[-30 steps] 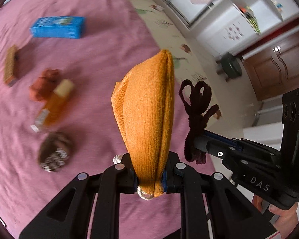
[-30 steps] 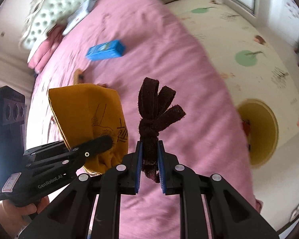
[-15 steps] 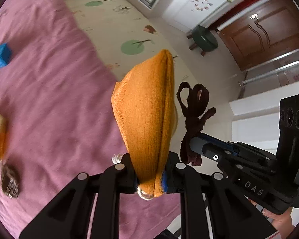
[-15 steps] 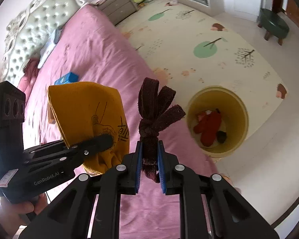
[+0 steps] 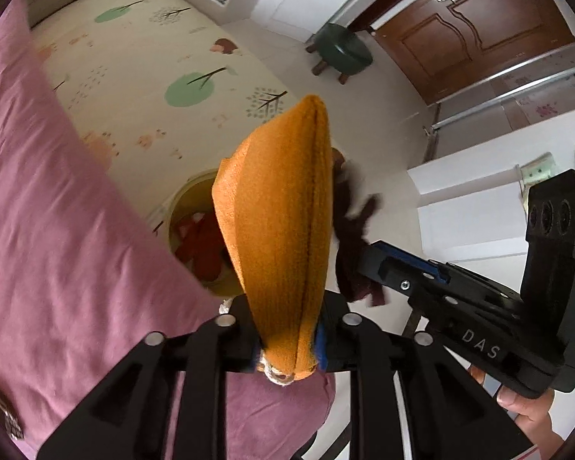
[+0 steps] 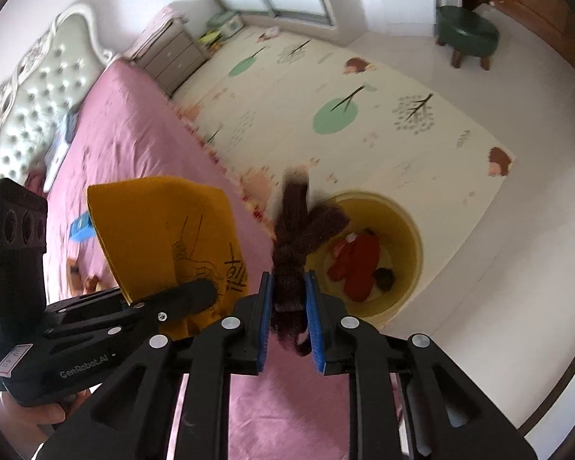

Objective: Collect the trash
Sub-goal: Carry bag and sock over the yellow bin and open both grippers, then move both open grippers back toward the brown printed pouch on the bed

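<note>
My left gripper (image 5: 287,349) is shut on a folded orange cloth (image 5: 280,222) that stands up between its jaws; the cloth also shows in the right wrist view (image 6: 165,237). My right gripper (image 6: 289,306) holds a knotted dark maroon strip of fabric (image 6: 299,230); its jaws stand slightly wider than before and the strip looks blurred. The strip shows in the left wrist view (image 5: 352,230) to the right of the cloth. A yellow round bin (image 6: 406,222) stands on the floor beside the bed, with red cloth (image 6: 358,268) inside. Both grippers hover over the bed's edge near the bin (image 5: 188,199).
The pink bed (image 6: 134,145) fills the left side, with a blue box (image 6: 81,226) and small items on it. A patterned play mat (image 6: 326,96) covers the floor. A green stool (image 6: 467,34), a nightstand (image 6: 168,57) and a brown door (image 5: 475,34) stand farther off.
Both grippers swung from over the bed toward the floor, bringing the yellow bin closer. The right jaws have parted a little around the maroon strip, which now blurs.
</note>
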Tool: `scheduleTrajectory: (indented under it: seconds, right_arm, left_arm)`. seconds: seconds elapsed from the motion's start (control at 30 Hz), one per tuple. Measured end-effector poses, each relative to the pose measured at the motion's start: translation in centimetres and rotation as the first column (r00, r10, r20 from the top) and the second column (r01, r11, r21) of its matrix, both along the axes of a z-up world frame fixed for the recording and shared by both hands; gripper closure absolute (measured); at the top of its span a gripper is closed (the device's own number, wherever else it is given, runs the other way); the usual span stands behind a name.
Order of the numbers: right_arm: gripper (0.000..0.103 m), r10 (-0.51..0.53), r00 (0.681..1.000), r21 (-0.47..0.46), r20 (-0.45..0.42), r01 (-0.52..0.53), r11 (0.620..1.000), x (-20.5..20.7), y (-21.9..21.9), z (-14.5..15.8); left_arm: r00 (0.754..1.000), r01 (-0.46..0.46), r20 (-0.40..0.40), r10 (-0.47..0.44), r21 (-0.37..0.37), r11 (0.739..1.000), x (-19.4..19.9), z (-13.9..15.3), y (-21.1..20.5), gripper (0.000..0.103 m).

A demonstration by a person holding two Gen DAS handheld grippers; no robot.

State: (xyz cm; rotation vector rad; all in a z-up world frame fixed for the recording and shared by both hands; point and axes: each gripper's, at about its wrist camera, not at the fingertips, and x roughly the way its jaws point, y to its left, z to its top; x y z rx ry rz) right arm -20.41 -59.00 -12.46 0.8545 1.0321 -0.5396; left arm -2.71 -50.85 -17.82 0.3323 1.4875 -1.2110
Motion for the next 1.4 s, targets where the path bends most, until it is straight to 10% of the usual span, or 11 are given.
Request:
scheduleTrajectory:
  seconds: [0.13,0.93,1.4]
  right_arm:
    - [0.073,-0.065,0.998,-0.019,-0.007,0.065,0.998,-1.3,-1.8,0.0]
    - [0.073,0.167,0.985,0.007,0.049,-0.168,0.986,7.9,4.6,1.9]
    - [0.073,0.488,0.872,0.049,0.047,-0.490,0.871,17.2,17.9,0.8]
  left_arm:
    - [1.000,0.009,0.018,-0.009,-0.009,1.000,0.0,0.0,-1.3,0.034]
    - [0.978,-0.171,0.123,0.168,0.014,0.985,5.5,2.0,10.4,0.032]
    - [0.901,-0.414,0.176,0.397,0.071,0.908,10.1,0.9,25.1,0.032]
